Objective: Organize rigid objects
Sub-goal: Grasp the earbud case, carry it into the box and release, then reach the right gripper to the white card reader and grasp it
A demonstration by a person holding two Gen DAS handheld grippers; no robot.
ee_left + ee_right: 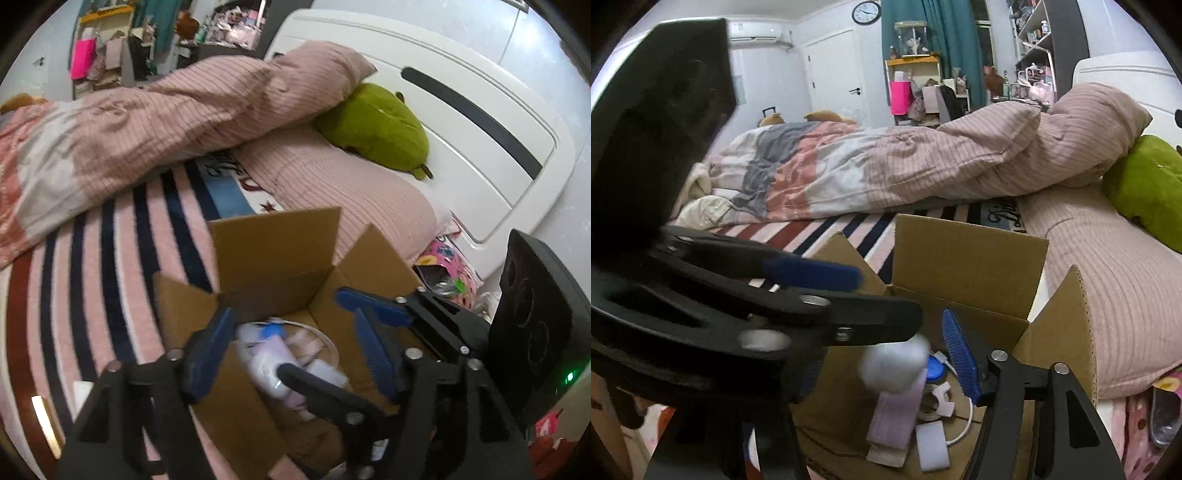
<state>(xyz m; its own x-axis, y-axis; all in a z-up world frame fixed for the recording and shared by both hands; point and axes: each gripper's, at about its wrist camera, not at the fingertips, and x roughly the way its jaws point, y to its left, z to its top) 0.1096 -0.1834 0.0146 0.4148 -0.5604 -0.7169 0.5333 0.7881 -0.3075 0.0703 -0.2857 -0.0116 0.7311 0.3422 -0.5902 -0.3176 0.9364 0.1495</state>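
Note:
An open cardboard box (275, 254) sits on the bed with its flaps up. Inside lie a pale lilac and white device (895, 400), a tape roll (938, 404), a white cable (962, 428) and a white block (932, 445). My left gripper (291, 349) hangs open over the box mouth, its blue pads wide apart with nothing pressed between them. My right gripper (314, 332) reaches in from the right, its two fingers apart above the lilac device (267, 360). In the right wrist view only its right pad (960, 354) shows; the left gripper (886, 299) hides the other.
The box rests on a striped blanket (107, 280). A bunched pink duvet (177, 122) lies behind it, with a green plush (376, 129) against the white headboard (480, 155). Cluttered shelves (919, 88) stand across the room. Colourful items (447, 266) lie beside the mattress.

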